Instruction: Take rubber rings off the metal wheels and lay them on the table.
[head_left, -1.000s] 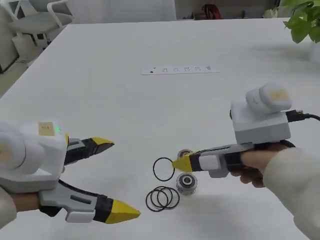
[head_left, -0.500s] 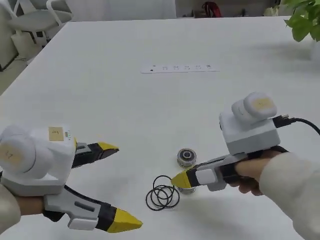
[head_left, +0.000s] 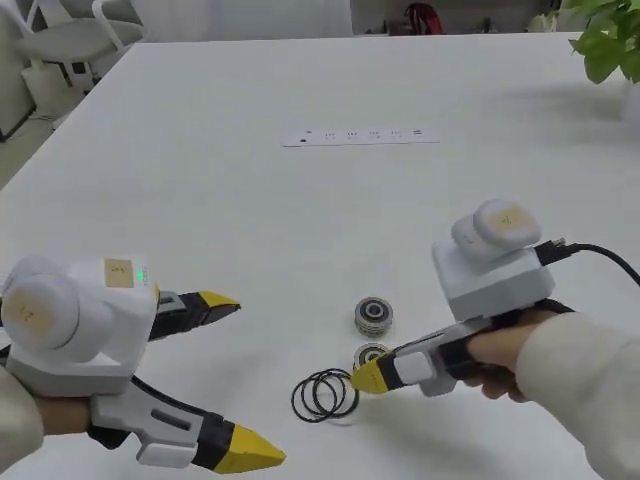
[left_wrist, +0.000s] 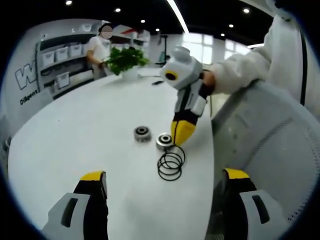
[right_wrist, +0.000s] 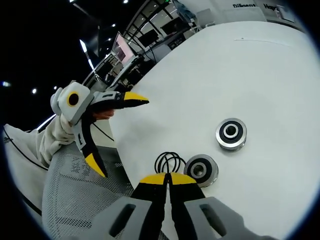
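At the far left, the left gripper (head_left: 255, 380) hung low over the white table (head_left: 250, 180), its two yellow-tipped jaws spread wide apart with nothing between them. In the left gripper view those jaws rose at either side of the bottom edge, and the pile of rings lay on the table well ahead of them.

Towards the middle, at the near edge of the table, lay the black rubber rings (head_left: 325, 395), several thin loops overlapping in a loose flat pile. Farther back, a narrow printed paper strip (head_left: 360, 137) lay flat on the table.

Just right of the rings stood the near wheel (head_left: 372, 355), flat on the table and grey at its rim in both gripper views. The far wheel (head_left: 373, 314) sat just beyond it, apart from it, with a dark band around its rim.

Further right, the right gripper (head_left: 358, 378) reached in from the person's sleeve, angled down and leftwards. Its jaws were pressed together, and their yellow tip lay at the right edge of the ring pile, just in front of the near wheel. Whether a ring was pinched between them could not be told.

A leafy green plant (head_left: 605, 40) stood at the table's far right corner
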